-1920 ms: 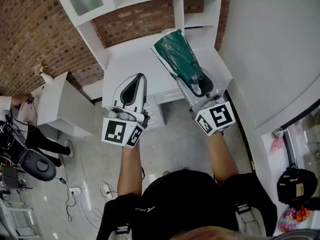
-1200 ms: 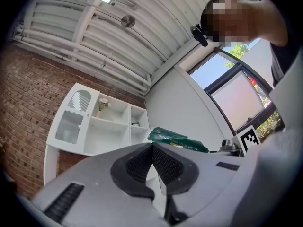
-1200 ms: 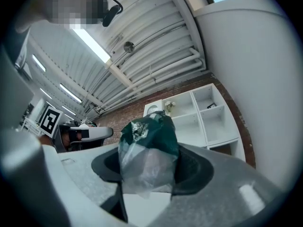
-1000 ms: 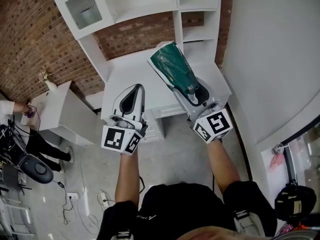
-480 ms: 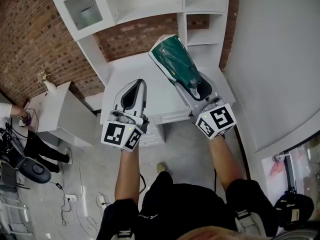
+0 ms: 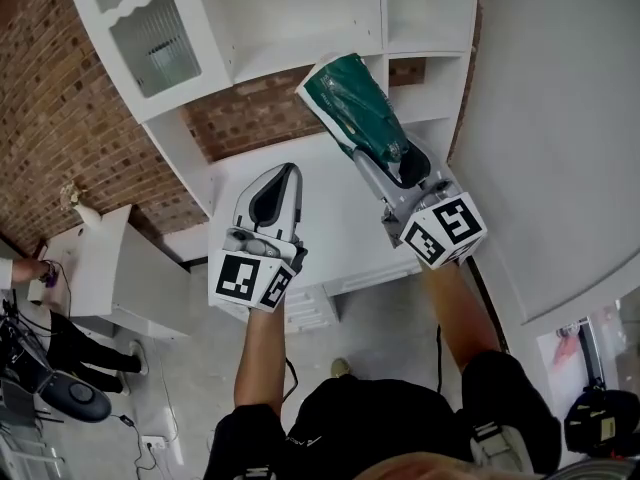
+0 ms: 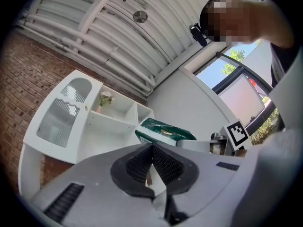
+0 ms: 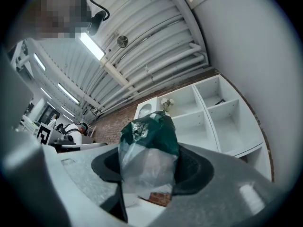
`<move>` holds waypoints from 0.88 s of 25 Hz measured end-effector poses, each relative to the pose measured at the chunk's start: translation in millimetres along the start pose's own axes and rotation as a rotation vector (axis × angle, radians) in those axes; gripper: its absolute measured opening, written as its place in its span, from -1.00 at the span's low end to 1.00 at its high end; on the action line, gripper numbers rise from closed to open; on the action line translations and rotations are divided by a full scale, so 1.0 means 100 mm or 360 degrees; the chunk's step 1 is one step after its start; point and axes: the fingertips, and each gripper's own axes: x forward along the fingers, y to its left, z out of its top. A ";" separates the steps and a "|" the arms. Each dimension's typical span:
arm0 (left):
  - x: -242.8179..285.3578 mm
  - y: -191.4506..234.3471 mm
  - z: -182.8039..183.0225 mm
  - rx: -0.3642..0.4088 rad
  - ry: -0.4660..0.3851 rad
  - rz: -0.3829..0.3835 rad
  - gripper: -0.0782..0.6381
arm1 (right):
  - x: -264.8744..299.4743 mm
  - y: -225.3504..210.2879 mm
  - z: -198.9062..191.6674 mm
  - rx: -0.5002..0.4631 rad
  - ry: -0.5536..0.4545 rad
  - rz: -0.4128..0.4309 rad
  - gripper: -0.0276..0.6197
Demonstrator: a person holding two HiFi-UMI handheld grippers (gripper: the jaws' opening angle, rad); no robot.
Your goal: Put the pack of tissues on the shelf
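- Green plastic pack of tissues [image 6: 352,103] is clamped by its lower end in the right claw [image 6: 398,166]. It is held up above the white surface [image 6: 340,233], with its far end towards the white shelf unit [image 6: 300,18].
- The left claw [image 6: 285,173] hovers alongside, its jaws closed tip to tip and holding nothing.
- A brick wall [image 6: 50,118] stands behind the shelves.

The left forearm [image 6: 262,353] and the right forearm [image 6: 462,308] reach up from the bottom centre of the head view. The left hand-held gripper [image 6: 284,173], just left of centre, points upward, jaws closed together with nothing between them. The right hand-held gripper [image 6: 398,163], upper right, slants up and leftward, its jaws clamped on the pack of tissues [image 6: 350,98], which juts past their tips.
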 end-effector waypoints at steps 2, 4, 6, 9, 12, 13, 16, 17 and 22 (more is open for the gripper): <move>0.09 0.21 -0.04 0.0006 -0.0001 -0.0033 -0.79 | 0.26 -0.05 0.01 -0.0018 -0.0010 -0.0014 -0.14; 0.18 0.41 -0.07 0.0007 -0.0003 -0.0066 -0.79 | 0.50 -0.11 0.03 -0.0047 -0.0016 -0.0036 -0.13; 0.30 0.60 -0.10 0.0008 -0.0006 -0.0098 -0.79 | 0.73 -0.19 0.07 -0.0059 -0.0027 -0.0055 -0.13; 0.47 0.85 -0.12 0.0000 -0.0017 -0.0135 -0.79 | 1.04 -0.33 0.13 -0.0058 -0.0027 -0.0077 -0.14; 0.64 1.03 -0.13 -0.0037 -0.0037 -0.0165 -0.79 | 1.33 -0.48 0.17 -0.0075 -0.0009 -0.0092 -0.14; 0.69 1.08 -0.14 -0.0049 -0.0042 -0.0172 -0.79 | 1.42 -0.54 0.19 -0.0079 -0.0003 -0.0094 -0.13; 0.86 1.23 -0.17 -0.0089 -0.0050 -0.0173 -0.79 | 1.69 -0.70 0.28 -0.0077 0.0005 -0.0087 -0.13; 0.92 1.28 -0.18 -0.0103 -0.0052 -0.0171 -0.79 | 1.78 -0.77 0.33 -0.0078 0.0005 -0.0083 -0.13; 1.25 1.45 -0.27 -0.0106 -0.0038 -0.0148 -0.79 | 2.17 -1.15 0.62 -0.0090 0.0007 -0.0064 -0.13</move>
